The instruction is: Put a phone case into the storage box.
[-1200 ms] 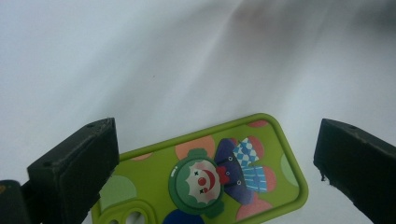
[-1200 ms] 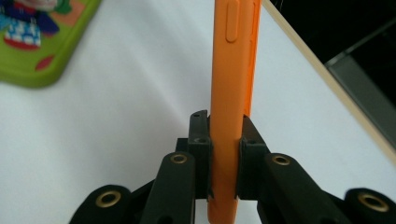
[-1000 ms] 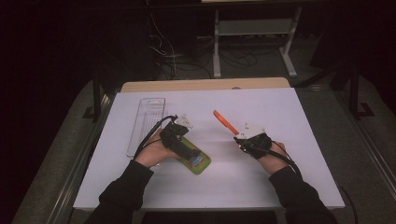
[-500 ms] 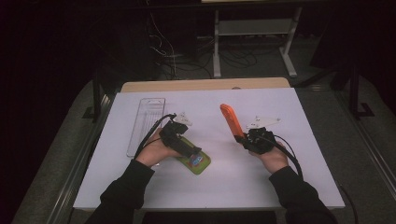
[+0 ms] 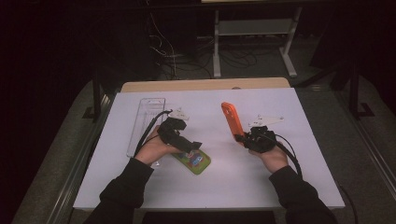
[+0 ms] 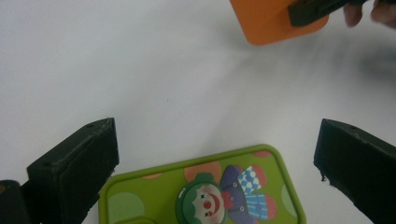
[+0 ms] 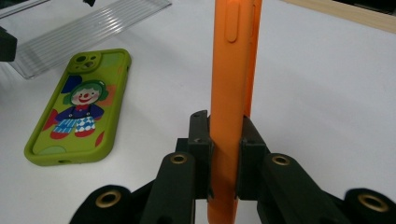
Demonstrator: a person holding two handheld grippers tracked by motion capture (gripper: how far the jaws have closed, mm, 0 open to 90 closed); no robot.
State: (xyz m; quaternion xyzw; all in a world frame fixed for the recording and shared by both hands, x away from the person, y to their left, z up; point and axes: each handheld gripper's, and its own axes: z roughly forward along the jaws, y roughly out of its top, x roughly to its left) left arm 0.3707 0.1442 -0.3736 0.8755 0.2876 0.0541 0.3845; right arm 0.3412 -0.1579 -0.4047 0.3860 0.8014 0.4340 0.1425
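Gripping the orange phone case [image 7: 232, 70] edge-on in our right gripper [image 7: 224, 154] right of centre, we poise our wide-open left gripper [image 6: 210, 163] over the green clown phone case [image 5: 192, 160], apparently to grasp it.

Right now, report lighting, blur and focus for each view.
High view: white table lit, surroundings dark. Left gripper view: green clown case sharp, orange case soft, table beneath it streaked with blur. Right gripper view: right gripper sharp, clear tray softer.

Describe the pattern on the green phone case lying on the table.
A cartoon clown among coloured spots on the green phone case, best in the right gripper view.
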